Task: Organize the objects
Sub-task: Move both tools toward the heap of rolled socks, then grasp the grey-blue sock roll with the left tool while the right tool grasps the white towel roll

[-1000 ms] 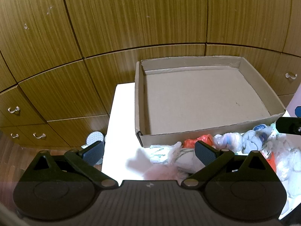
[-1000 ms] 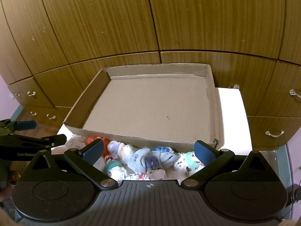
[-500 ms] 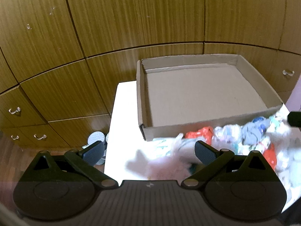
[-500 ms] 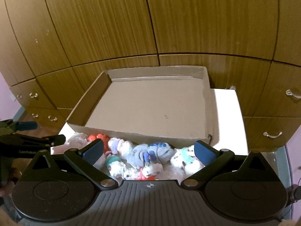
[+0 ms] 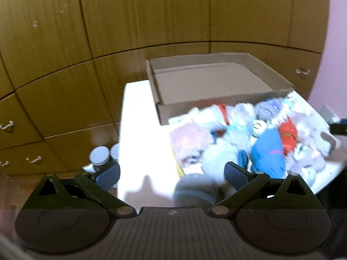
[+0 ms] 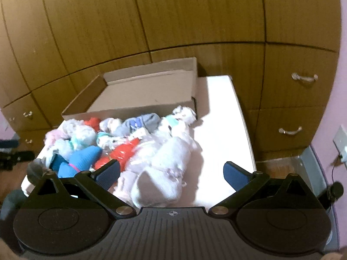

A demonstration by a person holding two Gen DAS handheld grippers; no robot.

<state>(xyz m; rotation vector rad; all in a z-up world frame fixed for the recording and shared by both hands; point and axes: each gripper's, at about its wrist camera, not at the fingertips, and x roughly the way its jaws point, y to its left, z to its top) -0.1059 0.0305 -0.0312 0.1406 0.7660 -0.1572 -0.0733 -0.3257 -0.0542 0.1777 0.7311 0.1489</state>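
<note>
On the white table (image 6: pixel 219 117), heaped against the near wall of the cardboard box (image 6: pixel 151 91), lies a pile of small clothes (image 6: pixel 121 143): rolled socks and soft bundles in white, grey, red and pink, with a bright blue roll (image 5: pixel 269 149) toward the near side. None of it is in the box, whose floor shows bare, so the sorting looks hardly begun. Both claws hang above the near edge of the pile, well short of touching anything. The left gripper (image 5: pixel 171 176) is spread wide with nothing between its pads, and the right gripper (image 6: pixel 171 174) is likewise wide apart and empty, a pale grey bundle (image 6: pixel 160 179) lying below it. My worry is the tangle: the pieces overlap and press on each other, so closing on one may drag a neighbour along, or nudge the loose ones at the edge off the table. The left view is blurred, which suggests quick motion and makes a clean aim harder. Behind the table runs a wall of brown wooden cabinets (image 6: pixel 173 17) with metal drawer handles, and a strip of pink wall (image 6: pixel 340 99) shows at the right.
</note>
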